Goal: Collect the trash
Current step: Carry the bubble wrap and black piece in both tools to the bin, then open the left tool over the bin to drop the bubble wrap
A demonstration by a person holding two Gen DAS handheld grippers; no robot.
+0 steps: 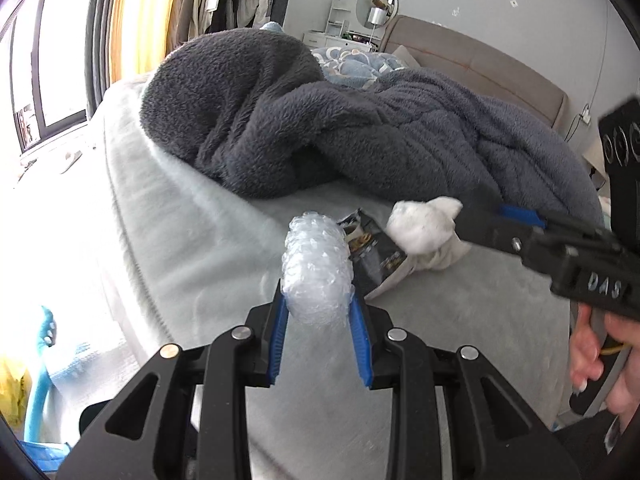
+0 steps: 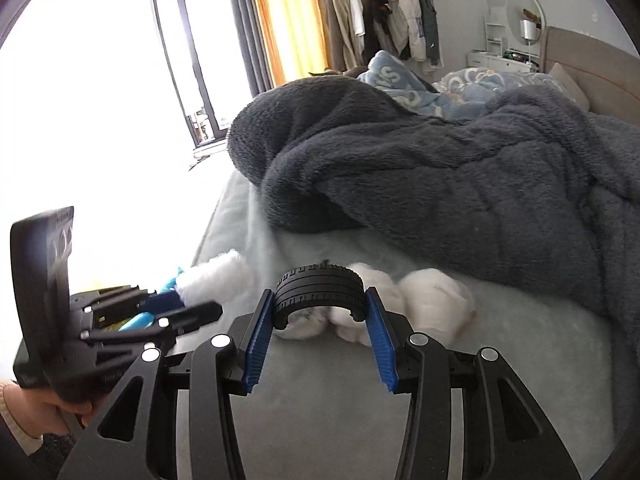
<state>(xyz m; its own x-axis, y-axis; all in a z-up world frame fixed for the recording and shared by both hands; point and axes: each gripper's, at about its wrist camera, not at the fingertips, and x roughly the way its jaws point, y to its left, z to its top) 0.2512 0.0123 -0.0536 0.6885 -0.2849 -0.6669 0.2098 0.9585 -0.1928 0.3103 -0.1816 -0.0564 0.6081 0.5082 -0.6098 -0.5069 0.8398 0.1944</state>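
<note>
My left gripper is shut on a roll of clear bubble wrap, held above the grey bed sheet. Just behind it lie a dark printed snack wrapper and crumpled white tissue. My right gripper is shut on a black ribbed plastic ring piece, above the crumpled white tissue on the bed. The right gripper also shows in the left wrist view, reaching in beside the tissue. The left gripper with its bubble wrap shows at the left of the right wrist view.
A large dark grey fleece blanket is piled across the bed behind the trash, with a blue patterned quilt beyond. The bed edge drops off left toward a bright window. A clothes rack and headboard stand behind.
</note>
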